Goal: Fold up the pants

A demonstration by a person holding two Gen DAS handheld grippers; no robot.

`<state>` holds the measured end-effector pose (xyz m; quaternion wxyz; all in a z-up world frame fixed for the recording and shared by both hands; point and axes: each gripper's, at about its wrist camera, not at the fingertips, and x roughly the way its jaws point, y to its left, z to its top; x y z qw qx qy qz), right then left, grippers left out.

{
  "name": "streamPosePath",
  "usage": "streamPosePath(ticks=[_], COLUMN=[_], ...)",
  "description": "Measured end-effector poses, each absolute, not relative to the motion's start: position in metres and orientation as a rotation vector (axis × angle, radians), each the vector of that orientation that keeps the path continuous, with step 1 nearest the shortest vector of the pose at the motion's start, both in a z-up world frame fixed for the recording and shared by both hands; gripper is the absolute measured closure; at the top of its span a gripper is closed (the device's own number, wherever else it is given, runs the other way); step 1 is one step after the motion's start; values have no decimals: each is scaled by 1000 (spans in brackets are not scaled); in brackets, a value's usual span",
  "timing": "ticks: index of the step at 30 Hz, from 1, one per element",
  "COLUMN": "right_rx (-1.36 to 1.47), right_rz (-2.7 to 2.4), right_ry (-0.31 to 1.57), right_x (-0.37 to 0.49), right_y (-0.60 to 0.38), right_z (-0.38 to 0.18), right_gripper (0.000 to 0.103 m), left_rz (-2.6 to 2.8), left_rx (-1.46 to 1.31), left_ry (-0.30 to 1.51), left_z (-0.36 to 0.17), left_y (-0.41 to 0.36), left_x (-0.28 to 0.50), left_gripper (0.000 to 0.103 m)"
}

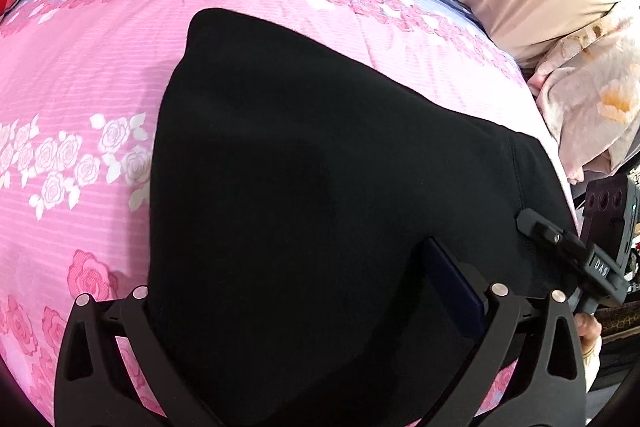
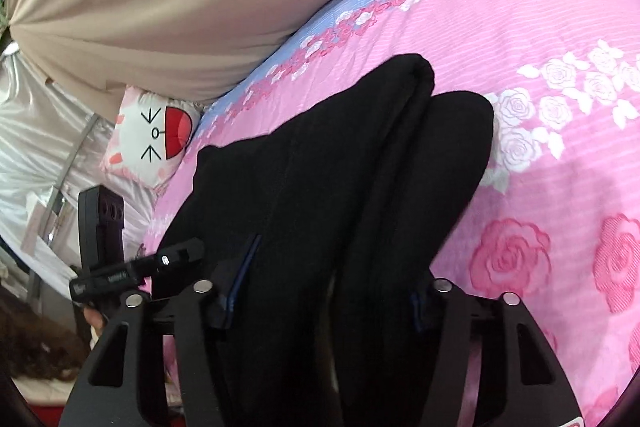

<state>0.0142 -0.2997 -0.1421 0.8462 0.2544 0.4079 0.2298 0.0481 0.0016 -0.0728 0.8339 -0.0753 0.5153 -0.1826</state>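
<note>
Both grippers, left (image 1: 308, 311) and right (image 2: 320, 291), jaws wide around black pants (image 1: 320, 147) on bed (image 1: 80, 87); advised closing on matching edges, lifting evenly.

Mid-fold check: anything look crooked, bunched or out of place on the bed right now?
Nothing spilled or damaged. The black fabric pants lie on the pink rose-print bedsheet, but their two rounded far ends are uneven, one reaching farther than the other.

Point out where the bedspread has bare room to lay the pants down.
Free: the pink floral bedspread left of the black pants, up to its blue border. Crowded: the cartoon cushion corner, the flowered bedding, and both claws at the pants' near edge.
</note>
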Motion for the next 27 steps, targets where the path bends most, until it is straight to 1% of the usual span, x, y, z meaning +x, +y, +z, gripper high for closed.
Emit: streamPosePath(ticks=[5, 7, 9, 11, 12, 14, 16, 17, 18, 19, 21, 23, 24, 25, 26, 27], right_rx=[540, 542, 523, 500, 484, 485, 520, 526, 539, 567, 608, 637, 644, 654, 668, 689], right_rz=[487, 493, 500, 500, 491, 479, 462, 437, 402, 401, 412, 410, 411, 419, 427, 445], right_ry=[863, 862, 852, 839, 831, 826, 819, 823, 830, 833, 831, 826, 820, 814, 811, 807], right_x=[15, 15, 13, 9, 8, 8, 8, 7, 7, 7, 4, -1, -4, -8, -11, -16], right_y=[-300, -299, -295, -290, -285, -286, -290, -291, -294, -300, -305, -305, -306, -306, -306, -306], right_z=[-142, -142, -141, -139, -138, -138, -138, -139, -141, -144, -146, -146, -145, -143, -142, -140], right_gripper=[45, 42, 32, 24, 21, 20, 23, 32, 46, 48, 54, 56, 57, 58, 59, 60], left_rz=[-371, -366, -362, -359, -355, -352, -348, -347, -347, -350, -374, -395, -402, -413, -434, -449], left_rx=[-152, -151, -154, -153, -159, -156, -158, -160, -161, -163, -191, -227, -245, -266, -299, -323], left_ry=[1084, 1085, 1082, 1076, 1070, 1065, 1061, 1060, 1059, 1059, 1048, 1035, 1029, 1028, 1031, 1032], left_z=[-74, -74, -74, -74, -74, -75, -75, -76, -76, -75, -73, -67, -63, -61, -59, -58], left_y=[-1, -1, -1, -2, 0, -1, -2, -2, -2, -2, 2, 11, 16, 21, 28, 33], left_x=[49, 49, 49, 48, 47, 47, 46, 46, 46, 46, 44, 38, 36, 35, 34, 32], left_gripper=[5, 5, 5, 5, 5, 5, 5, 5, 5, 5, 21, 47, 52, 60, 65, 68])
